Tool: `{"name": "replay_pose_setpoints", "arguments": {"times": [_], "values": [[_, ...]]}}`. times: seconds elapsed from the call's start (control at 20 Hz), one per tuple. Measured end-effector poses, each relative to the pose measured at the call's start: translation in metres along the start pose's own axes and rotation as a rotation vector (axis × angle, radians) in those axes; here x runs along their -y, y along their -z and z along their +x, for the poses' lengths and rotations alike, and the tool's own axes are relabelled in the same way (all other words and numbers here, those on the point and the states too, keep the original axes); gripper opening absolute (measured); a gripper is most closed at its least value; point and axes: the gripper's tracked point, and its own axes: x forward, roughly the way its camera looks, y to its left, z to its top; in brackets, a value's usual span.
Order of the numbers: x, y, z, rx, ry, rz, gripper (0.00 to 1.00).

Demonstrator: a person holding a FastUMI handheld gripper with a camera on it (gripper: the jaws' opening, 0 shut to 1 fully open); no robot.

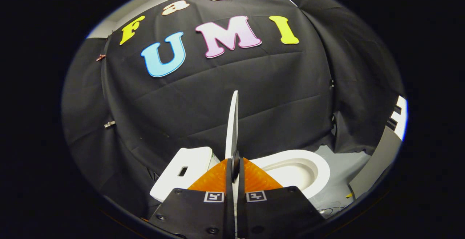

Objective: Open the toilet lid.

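The white toilet lid stands upright and edge-on, rising straight up from between my fingers. My gripper is shut on the lid's lower edge, one finger pressed on each side. To the right of the lid lies the white toilet bowl, its seat ring and basin uncovered. On the lid's left stands the white tank with a small dark slot in its top.
Black cloth walls close in behind and on both sides. A grey floor shows beyond the bowl on the right, with a grey and white panel standing at the far right edge of the booth.
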Motion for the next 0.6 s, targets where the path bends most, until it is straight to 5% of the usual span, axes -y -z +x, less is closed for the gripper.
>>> {"name": "replay_pose_setpoints", "arguments": {"times": [0.6], "values": [[-0.079, 0.013, -0.006, 0.033, 0.009, -0.151, 0.07]]}}
